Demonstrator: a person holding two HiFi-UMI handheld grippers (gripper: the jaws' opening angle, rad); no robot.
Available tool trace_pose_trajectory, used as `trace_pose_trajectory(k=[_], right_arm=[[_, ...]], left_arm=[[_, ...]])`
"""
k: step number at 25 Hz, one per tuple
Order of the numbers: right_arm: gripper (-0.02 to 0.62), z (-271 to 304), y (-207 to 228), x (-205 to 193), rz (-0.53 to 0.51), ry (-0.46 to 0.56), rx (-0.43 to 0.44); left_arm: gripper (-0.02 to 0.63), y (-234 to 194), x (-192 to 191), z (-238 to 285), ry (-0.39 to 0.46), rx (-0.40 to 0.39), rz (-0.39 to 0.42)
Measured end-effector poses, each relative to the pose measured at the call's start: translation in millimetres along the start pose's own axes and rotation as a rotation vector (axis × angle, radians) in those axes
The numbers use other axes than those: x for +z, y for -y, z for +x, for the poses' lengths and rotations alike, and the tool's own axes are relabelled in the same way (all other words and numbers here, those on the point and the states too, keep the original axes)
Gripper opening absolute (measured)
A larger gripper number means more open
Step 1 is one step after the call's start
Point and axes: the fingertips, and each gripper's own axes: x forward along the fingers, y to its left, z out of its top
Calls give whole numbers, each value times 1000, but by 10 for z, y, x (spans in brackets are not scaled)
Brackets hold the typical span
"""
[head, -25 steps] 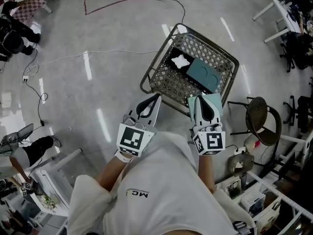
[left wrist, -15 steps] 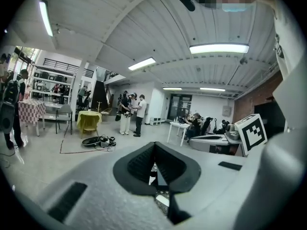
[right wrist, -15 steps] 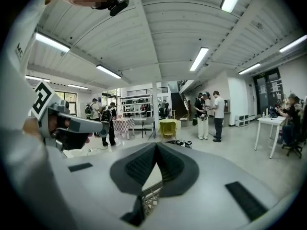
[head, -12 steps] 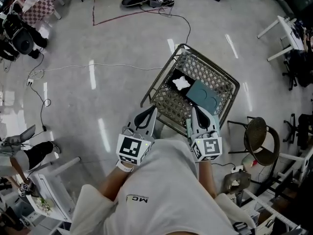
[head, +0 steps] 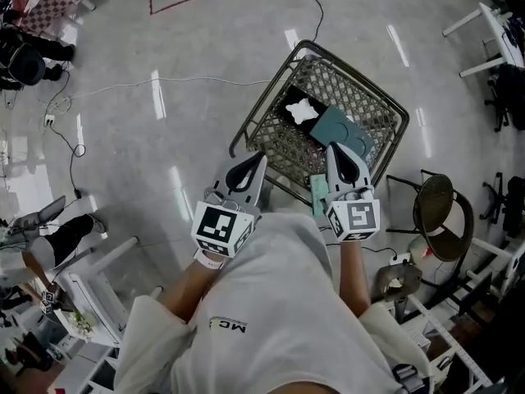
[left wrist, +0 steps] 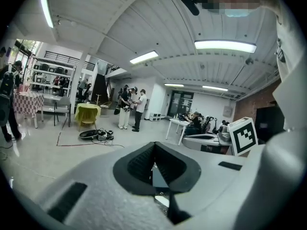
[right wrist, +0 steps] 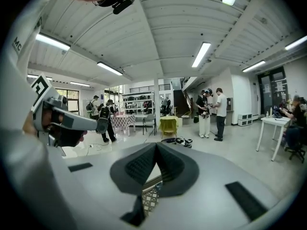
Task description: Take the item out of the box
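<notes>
A wire basket (head: pixel 267 105) stands on the grey floor in the head view. In it lie a teal flat box (head: pixel 340 130) and a white item (head: pixel 302 111) on a black backing. Both grippers are held close to the person's chest, on the near side of the basket and pointing toward it. My left gripper (head: pixel 263 157) is shut and empty, with its tip over the basket's near rim. My right gripper (head: pixel 337 147) is shut and empty too, with its tip just short of the teal box. The jaws meet in the left gripper view (left wrist: pixel 153 146) and in the right gripper view (right wrist: pixel 156 146). Basket mesh (right wrist: pixel 151 198) shows below the right jaws.
A round dark chair (head: pixel 436 212) stands to the right of the basket. Cables (head: pixel 107 84) trail over the floor at left. White table legs (head: pixel 484 31) are at top right. A white rack (head: pixel 90 290) stands at bottom left and shelving at bottom right. People stand far off in the hall.
The head view has swayed a little. Both grippers stay shut near the chest, the right one slightly closer to the basket. The basket's contents have not moved.
</notes>
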Motion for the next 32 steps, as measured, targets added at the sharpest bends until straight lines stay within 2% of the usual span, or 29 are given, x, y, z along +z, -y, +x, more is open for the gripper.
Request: trace_pose_trajectory(k=[6, 16, 24, 28, 32], right_arm=[[17, 288, 185, -250, 21, -66, 27], [17, 850, 315, -766, 65, -169, 100], [37, 1314, 394, -1120, 79, -231, 108], [74, 1512, 414, -1358, 78, -289, 110], [71, 1660, 398, -1694, 61, -392, 126]], left_arm=[[25, -42, -205, 210, -55, 20, -9], [25, -224, -383, 514, -93, 84, -55], [25, -389, -694, 767, -139, 93, -83], [25, -448, -837, 868, -162, 94, -111], [25, -500, -1056, 965, -193, 75, -103]])
